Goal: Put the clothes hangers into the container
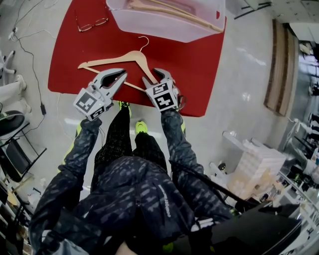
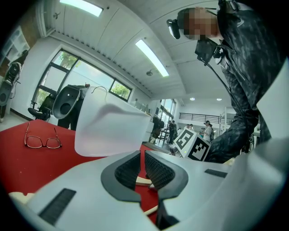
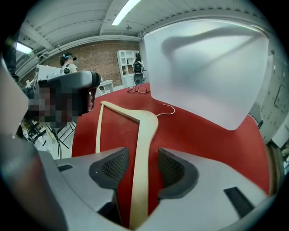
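Observation:
A wooden clothes hanger (image 1: 112, 60) lies flat on the red table (image 1: 70, 55), with its wire hook toward the translucent container (image 1: 169, 22) at the far edge. Another wooden hanger (image 1: 164, 10) lies in that container. My right gripper (image 1: 155, 75) is open and tilts down over the hanger's right arm. In the right gripper view the hanger (image 3: 146, 131) runs between the pads of my right gripper (image 3: 143, 162), with a gap on each side. My left gripper (image 1: 122, 75) is near the hanger's lower bar. Its jaws (image 2: 142, 158) are together with nothing between them, and a piece of hanger (image 2: 143, 181) shows just beyond.
A pair of glasses (image 1: 92, 23) lies at the table's far left, next to the container. The table's near edge is right under both grippers. On the floor are cables at the left and stacked plastic boxes (image 1: 254, 164) at the right.

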Tool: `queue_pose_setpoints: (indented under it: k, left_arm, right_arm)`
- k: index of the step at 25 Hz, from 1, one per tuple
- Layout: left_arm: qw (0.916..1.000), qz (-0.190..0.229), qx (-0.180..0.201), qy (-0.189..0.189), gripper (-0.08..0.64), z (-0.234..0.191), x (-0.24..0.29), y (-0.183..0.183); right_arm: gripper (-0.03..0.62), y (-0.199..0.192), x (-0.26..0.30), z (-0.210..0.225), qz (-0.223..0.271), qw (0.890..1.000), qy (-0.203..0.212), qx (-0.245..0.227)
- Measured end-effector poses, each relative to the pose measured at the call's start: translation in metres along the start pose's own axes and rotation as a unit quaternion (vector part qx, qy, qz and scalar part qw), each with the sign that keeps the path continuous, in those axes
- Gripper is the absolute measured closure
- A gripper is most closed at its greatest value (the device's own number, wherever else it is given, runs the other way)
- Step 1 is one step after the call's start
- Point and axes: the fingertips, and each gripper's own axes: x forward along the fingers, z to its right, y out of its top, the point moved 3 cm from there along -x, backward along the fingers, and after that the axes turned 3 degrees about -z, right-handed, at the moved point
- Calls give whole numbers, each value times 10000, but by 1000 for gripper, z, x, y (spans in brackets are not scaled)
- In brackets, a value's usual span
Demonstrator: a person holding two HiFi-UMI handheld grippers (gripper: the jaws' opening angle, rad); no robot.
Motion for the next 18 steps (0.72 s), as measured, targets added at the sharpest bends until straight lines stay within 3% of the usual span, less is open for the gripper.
queue_pose_setpoints:
  k: [8, 10, 12, 18]
  left_arm:
    - [10000, 23, -58, 22, 546, 0, -5, -1]
    - [10000, 21, -67, 29, 546, 1, -5, -1]
    - [10000, 15, -72, 37, 546, 0, -5, -1]
    - [9999, 26, -76, 74, 546, -2, -5, -1]
  right_arm:
    - [396, -1, 1, -1, -90, 10000, -22, -32]
    - [419, -1, 0, 0, -94, 10000, 19, 1]
    - [491, 0, 0, 0, -75, 9999, 50, 50]
    - [503, 1, -1, 0, -59, 9998, 47, 171]
